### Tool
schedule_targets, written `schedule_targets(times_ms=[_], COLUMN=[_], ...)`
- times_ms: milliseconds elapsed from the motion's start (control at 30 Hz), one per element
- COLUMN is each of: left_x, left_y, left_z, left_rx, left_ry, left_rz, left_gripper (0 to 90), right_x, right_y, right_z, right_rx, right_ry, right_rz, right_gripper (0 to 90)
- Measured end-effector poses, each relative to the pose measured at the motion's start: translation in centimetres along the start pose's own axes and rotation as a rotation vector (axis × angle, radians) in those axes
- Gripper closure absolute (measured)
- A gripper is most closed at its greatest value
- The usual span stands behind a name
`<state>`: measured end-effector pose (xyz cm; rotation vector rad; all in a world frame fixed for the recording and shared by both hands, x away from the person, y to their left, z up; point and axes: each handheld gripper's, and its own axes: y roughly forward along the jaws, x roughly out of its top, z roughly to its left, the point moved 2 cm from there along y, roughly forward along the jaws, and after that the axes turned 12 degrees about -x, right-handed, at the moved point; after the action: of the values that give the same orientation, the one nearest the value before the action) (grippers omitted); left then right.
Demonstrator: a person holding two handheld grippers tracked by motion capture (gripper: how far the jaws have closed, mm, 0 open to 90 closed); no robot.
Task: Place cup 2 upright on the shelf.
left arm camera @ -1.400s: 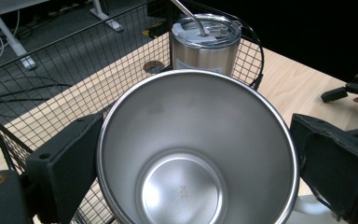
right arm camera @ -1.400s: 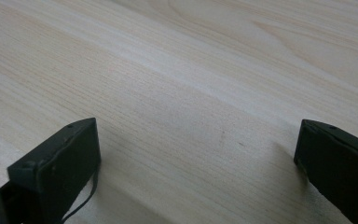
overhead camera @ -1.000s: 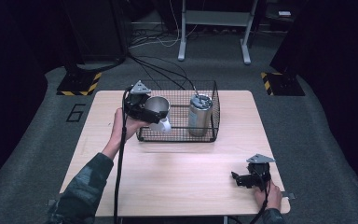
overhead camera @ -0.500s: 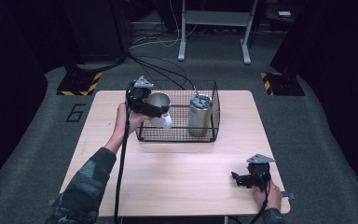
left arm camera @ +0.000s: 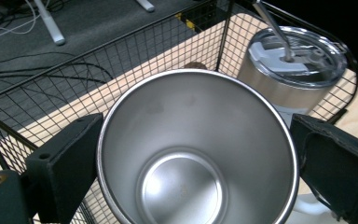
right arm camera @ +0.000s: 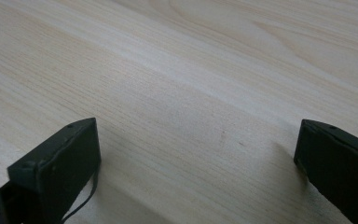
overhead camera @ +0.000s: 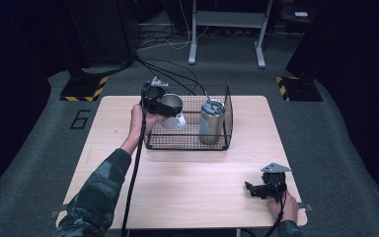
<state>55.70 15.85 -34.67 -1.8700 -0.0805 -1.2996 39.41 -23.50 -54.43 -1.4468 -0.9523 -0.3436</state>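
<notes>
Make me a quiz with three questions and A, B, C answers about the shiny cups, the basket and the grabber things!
1. Where is the lidded tumbler?
A. Inside the wire basket
B. On the floor
C. Between the right gripper's jaws

2. How many metal cups are there?
A. One
B. Two
C. Four

3. What is the left gripper doing?
A. Lying open on the table
B. Gripping the open cup
C. Holding the straw

Answers:
1 A, the tumbler stands within the mesh walls in the high view.
2 B, only the open cup and the lidded tumbler are there.
3 B, both black jaws press against the cup's sides in the left gripper view.
</notes>
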Motion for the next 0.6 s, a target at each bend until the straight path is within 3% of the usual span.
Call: schedule_targets(times_ms=[367, 600], left_x=[0.3, -0.2], left_y=[1.9, 3.2], left_z=[0.7, 1.4], left_rx=[0.035, 0.049], left_ry=[-0.039, -0.064], left_rz=[-0.001, 0.026], left_gripper=[5.9, 5.9], right_x=[0.0, 0.0], right_y=[0.0, 0.0], right_z=[0.0, 0.0], right_rx=[0.000, 0.000], right_ry=[0.000, 0.000], right_rz=[0.000, 0.000], right_gripper=[0.0, 0.0])
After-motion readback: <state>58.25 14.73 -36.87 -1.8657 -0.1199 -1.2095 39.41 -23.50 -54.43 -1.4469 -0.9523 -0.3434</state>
